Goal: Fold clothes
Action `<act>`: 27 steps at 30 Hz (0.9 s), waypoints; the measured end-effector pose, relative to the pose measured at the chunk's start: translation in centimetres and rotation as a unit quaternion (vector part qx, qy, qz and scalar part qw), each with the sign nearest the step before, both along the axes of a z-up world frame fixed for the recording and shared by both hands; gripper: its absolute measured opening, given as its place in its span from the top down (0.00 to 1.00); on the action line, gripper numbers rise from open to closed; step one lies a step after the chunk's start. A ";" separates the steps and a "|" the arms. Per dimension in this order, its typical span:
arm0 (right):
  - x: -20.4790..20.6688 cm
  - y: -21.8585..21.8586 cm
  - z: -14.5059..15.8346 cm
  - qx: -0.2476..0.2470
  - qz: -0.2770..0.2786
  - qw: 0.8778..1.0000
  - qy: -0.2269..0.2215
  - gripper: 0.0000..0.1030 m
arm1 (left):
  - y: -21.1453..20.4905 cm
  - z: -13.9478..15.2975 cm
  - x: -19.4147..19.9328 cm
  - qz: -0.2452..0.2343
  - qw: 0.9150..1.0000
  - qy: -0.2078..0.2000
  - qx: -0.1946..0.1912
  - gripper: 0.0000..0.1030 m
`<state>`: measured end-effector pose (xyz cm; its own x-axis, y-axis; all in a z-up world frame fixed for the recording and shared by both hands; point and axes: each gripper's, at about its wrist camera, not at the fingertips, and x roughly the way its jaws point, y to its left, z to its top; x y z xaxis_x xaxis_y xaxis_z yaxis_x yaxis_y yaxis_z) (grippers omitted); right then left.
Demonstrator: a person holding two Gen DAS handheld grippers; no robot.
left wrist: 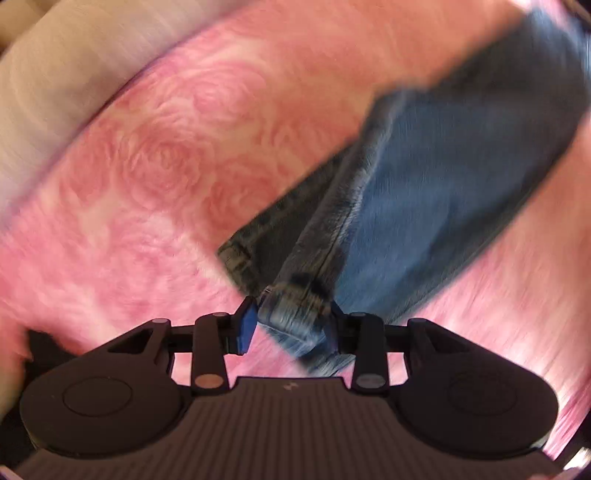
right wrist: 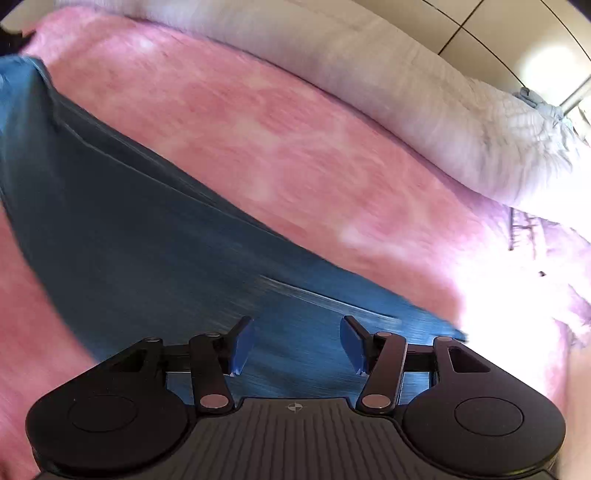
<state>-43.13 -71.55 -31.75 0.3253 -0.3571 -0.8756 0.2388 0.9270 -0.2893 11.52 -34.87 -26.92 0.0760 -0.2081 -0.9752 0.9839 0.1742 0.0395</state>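
- One fuzzy pink blanket with a rose pattern (left wrist: 155, 173) covers the bed; both views are blurred.
- One pale grey quilted cover (right wrist: 369, 70) runs along the blanket's far edge, and beyond it lies a cream tiled floor (right wrist: 491, 33).
- One pair of blue denim jeans (left wrist: 443, 192) lies across the blanket.
- The left gripper (left wrist: 291, 325) has the jeans' hem between its blue pads; whether they press on it I cannot tell.
- The right gripper (right wrist: 297, 345) hovers over the jeans, jaws apart, holding nothing.
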 end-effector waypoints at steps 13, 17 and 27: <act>12.7 17.6 -3.3 0.072 0.061 0.996 -0.008 0.46 | 3.3 -2.2 6.8 0.077 0.989 0.097 -0.080 0.61; 14.2 18.1 -3.8 0.079 0.057 0.995 -0.011 0.46 | 2.8 -5.1 6.4 0.083 0.989 0.099 -0.077 0.60; 13.0 17.7 -3.8 0.088 0.007 0.996 -0.006 0.46 | 4.7 -6.0 3.2 0.143 0.984 0.100 -0.045 0.73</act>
